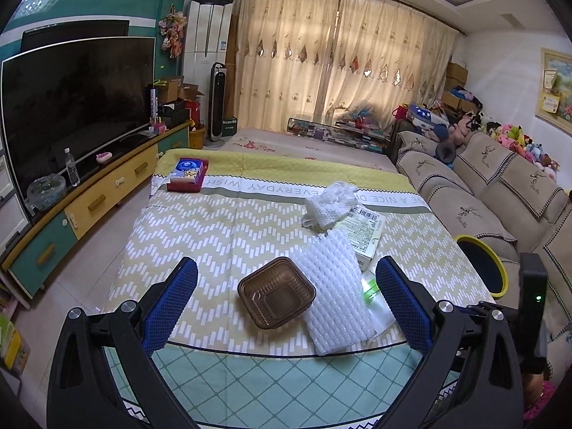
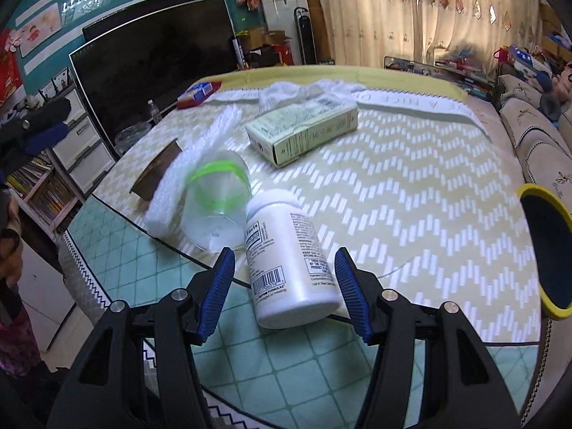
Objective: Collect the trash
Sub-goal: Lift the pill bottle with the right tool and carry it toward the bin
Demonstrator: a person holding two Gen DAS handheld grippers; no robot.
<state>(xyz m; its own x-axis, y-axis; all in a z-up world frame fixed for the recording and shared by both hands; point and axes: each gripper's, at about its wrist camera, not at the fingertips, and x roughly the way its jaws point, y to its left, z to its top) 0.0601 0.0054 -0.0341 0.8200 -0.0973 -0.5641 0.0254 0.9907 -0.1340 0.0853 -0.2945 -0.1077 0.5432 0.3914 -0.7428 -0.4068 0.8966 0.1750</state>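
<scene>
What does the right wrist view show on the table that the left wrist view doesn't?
Right wrist only: a white pill bottle lying between the open right tongs, apparently not yet gripped, and the full clear cup with green bands.

Left wrist only: the brown plastic tray seen from above, between the open left tongs, and the sofa.

Both: white foam wrap, green carton, tissue box, yellow-rimmed bin.

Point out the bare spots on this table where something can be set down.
Free: the wide stretch between the tissue box and the brown tray, and the right side between the carton and the bin. Crowded: around the white bottle, clear cup and foam sheet.
</scene>
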